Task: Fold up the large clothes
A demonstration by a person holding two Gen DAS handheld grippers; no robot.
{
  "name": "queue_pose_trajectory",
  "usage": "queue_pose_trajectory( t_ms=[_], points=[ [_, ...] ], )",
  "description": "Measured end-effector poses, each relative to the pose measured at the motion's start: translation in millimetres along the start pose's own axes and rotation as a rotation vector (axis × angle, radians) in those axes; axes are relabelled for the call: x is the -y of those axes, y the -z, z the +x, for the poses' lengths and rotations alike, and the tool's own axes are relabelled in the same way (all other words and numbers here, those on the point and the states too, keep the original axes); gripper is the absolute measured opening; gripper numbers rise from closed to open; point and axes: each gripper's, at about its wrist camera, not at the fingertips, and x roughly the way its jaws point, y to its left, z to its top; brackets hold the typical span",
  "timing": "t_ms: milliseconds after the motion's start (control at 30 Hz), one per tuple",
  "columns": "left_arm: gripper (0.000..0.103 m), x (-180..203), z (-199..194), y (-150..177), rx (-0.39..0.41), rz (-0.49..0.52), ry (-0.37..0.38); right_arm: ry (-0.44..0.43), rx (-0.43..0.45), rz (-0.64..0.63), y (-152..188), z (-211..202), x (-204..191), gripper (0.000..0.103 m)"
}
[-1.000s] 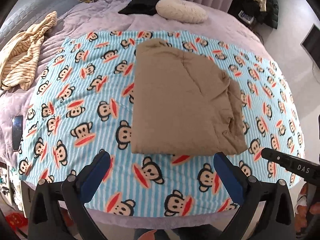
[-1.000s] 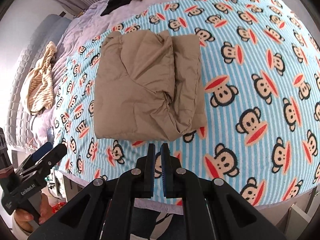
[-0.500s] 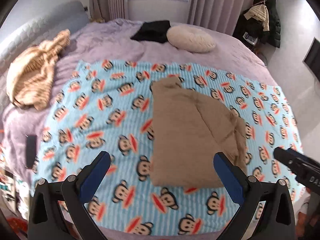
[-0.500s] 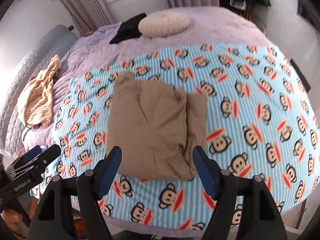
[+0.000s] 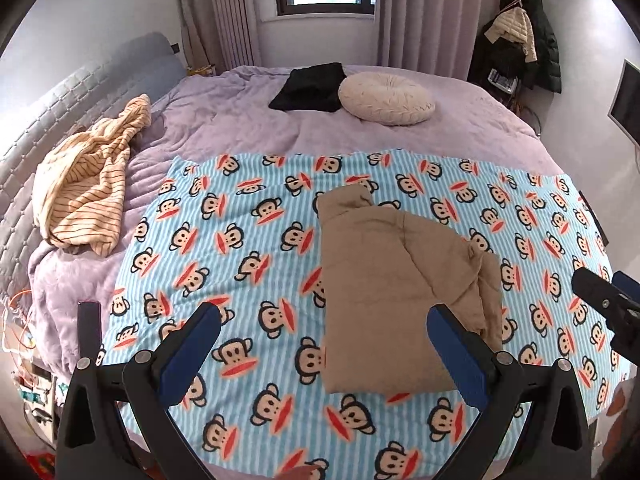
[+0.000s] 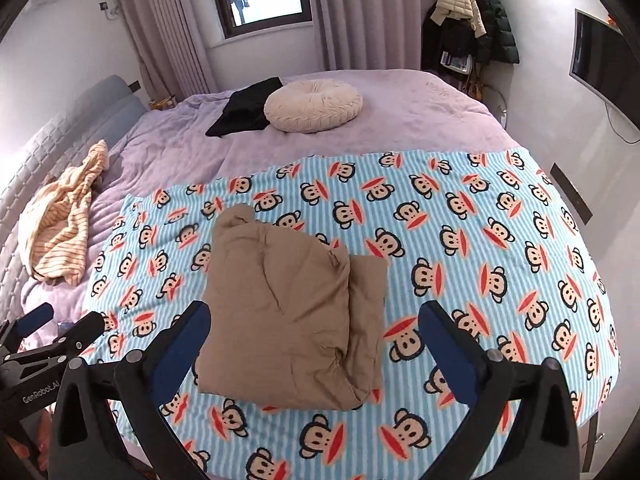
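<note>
Folded tan garment [image 6: 292, 316] flat on monkey-print blanket [image 6: 480, 248], at 12 o'clock from right gripper [image 6: 314, 344], whose jaws are opening, nothing between them; left gripper [image 5: 320, 344] spread wide, empty, garment at 1 o'clock.

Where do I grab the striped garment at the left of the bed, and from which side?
Take the striped garment at its raised top bunch, nearest the headboard, coming from above. It lies crumpled in loose folds with no flat edge showing, so a pinch on the highest ridge probably lifts it clear for spreading.
</note>
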Motion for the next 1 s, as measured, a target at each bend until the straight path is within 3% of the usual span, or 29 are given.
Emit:
queue_pose_trajectory(
  t_ms=[133, 1000],
  points=[
    [0.103, -3, -4, -3, 0.003, -0.008, 0.006, -0.003, -0.031, 0.009, -2, 0, 0, 0.103],
    [0.103, -4, -17, -2, 0.013, -0.031, 0.012, -0.002, -0.026, 0.006, -5, -9, -5, 0.103]
  ],
)
